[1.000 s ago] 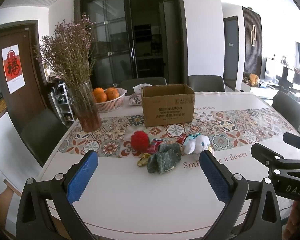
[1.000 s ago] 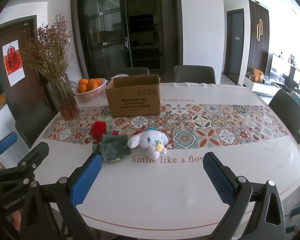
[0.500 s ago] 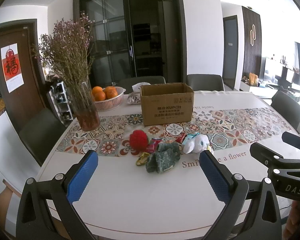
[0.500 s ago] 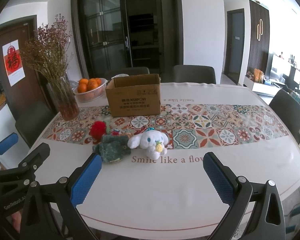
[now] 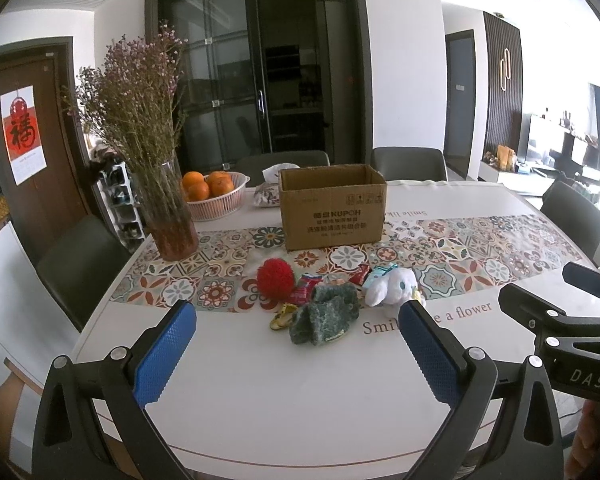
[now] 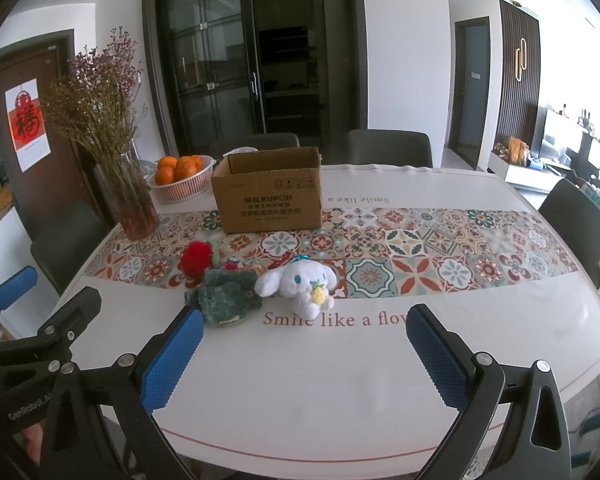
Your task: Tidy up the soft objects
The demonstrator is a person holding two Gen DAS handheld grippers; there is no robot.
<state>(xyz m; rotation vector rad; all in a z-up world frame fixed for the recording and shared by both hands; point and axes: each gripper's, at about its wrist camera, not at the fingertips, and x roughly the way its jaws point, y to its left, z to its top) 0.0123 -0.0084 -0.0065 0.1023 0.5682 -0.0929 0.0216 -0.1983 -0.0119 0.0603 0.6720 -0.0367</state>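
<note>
Grippers, left (image 5: 296,350) and right (image 6: 300,354), gape, seemingly empty.

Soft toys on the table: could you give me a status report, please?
Both hand-held grippers open, empty. Soft toys untouched, cardboard box behind. Nothing blocking.

toys (image 6: 296,286) clustered before box (image 6: 268,192) — vase (image 6: 132,200) left, on table (image 6: 340,380)
</note>
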